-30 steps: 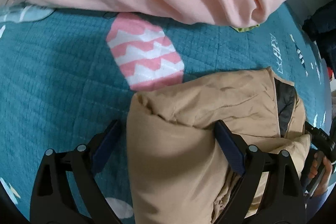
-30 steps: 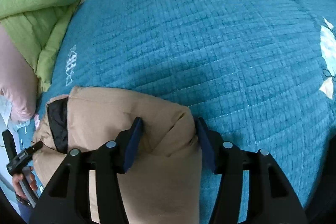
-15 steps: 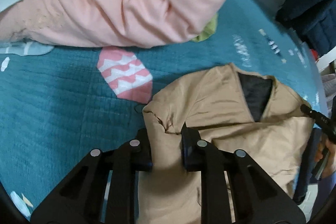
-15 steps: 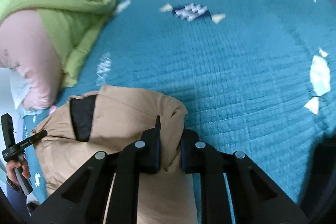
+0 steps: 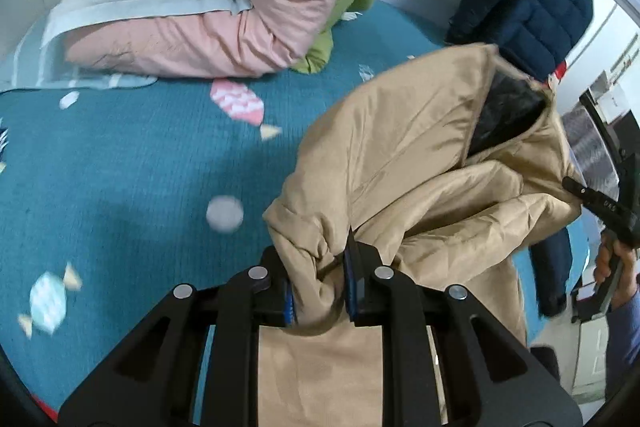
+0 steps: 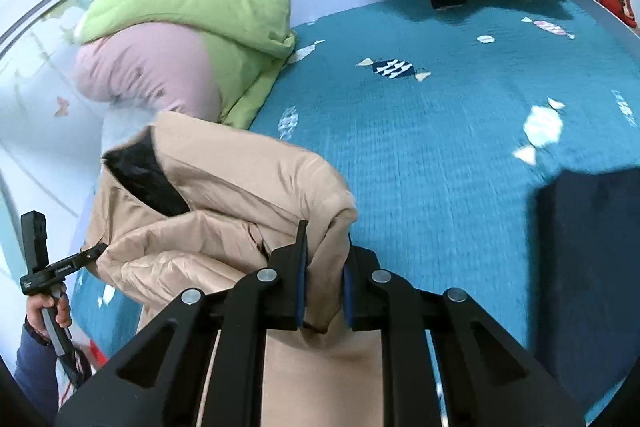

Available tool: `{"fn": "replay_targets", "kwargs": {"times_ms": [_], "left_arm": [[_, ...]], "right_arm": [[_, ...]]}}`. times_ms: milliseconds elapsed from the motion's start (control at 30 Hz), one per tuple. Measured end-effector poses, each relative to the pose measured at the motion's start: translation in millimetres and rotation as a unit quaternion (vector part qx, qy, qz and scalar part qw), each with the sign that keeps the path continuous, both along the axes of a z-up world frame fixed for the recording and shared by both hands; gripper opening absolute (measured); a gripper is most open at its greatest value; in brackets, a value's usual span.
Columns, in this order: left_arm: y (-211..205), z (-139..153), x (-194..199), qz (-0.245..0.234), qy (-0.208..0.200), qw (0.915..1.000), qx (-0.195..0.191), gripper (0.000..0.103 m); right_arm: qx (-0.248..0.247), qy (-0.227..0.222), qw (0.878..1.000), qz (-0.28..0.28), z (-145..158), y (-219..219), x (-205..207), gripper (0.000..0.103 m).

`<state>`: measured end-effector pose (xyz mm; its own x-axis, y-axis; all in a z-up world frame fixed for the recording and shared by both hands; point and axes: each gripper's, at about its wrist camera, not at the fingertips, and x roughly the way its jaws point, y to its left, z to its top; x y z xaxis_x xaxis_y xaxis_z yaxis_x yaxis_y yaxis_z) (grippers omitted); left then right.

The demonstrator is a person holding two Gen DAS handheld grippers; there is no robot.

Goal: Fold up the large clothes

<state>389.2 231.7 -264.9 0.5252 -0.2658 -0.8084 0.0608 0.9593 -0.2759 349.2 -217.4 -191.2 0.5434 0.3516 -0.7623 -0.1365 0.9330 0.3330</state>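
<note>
We pinch the tan jacket [image 5: 400, 155] tight in both left tongs [image 5: 320, 279] and right tongs [image 6: 324, 279], bedspread [image 6: 440, 155] beyond.

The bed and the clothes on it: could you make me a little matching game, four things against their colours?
Things:
1. jacket held in both grippers
2. bedspread
3. puffy coat at the far edge
4. quilt on the pile

Colours:
A. lime green
B. navy with a mustard top
C. tan with a black lining
D. teal with a candy print

Pairs: 1-C, 2-D, 3-B, 4-A
</note>
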Motion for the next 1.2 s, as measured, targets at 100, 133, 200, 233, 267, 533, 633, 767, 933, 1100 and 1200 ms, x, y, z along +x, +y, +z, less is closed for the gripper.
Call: {"fn": "replay_targets", "kwargs": {"times_ms": [100,133,200,233,267,533,633,767,933,1100,1200], "left_arm": [[-6,-3,-57,-0.002,0.007,1.0000,-0.005,0.017],[-8,-5,-69,-0.002,0.009,0.9999,-0.009,0.017],[-13,-17,-100,0.003,0.018,0.9998,-0.005,0.017],[-15,-23,-112,0.005,0.024,0.9997,-0.009,0.017],[-16,-32,-130,0.011,0.031,0.9993,-0.015,0.017],[-18,-91,-198,0.057,0.082,0.9940,-0.044,0.017],[-18,-102,-210,0.063,0.093,0.9928,-0.040,0.019],[-22,-86,-226,0.051,0.082,0.9947,-0.036,0.029],[-21,-52,-255,0.055,0.066,0.9960,0.023,0.068],[-19,-8,-269,0.110,0.000,0.9903,0.085,0.068],[-37,11,-266,0.103,-0.040,0.9928,0.047,0.068]], "right_arm": [[-0.008,0.006,1.000,0.007,4,-7,-48,0.013],[-0.010,0.011,1.000,0.008,2,-9,-63,0.013],[-0.016,0.023,1.000,0.015,-3,-13,-89,0.013],[-0.022,0.027,0.999,0.015,-7,-15,-107,0.013],[-0.031,0.035,0.999,0.015,-13,-16,-123,0.013],[-0.056,0.111,0.992,-0.014,-81,-27,-205,0.013],[-0.042,0.145,0.988,-0.022,-103,-33,-214,0.020],[-0.055,0.158,0.985,-0.029,-101,-36,-224,0.029],[-0.086,0.132,0.987,-0.023,-70,-44,-247,0.044],[-0.085,0.085,0.993,-0.024,-32,-33,-249,0.044],[-0.064,0.073,0.995,-0.005,-28,-15,-237,0.039]]}}
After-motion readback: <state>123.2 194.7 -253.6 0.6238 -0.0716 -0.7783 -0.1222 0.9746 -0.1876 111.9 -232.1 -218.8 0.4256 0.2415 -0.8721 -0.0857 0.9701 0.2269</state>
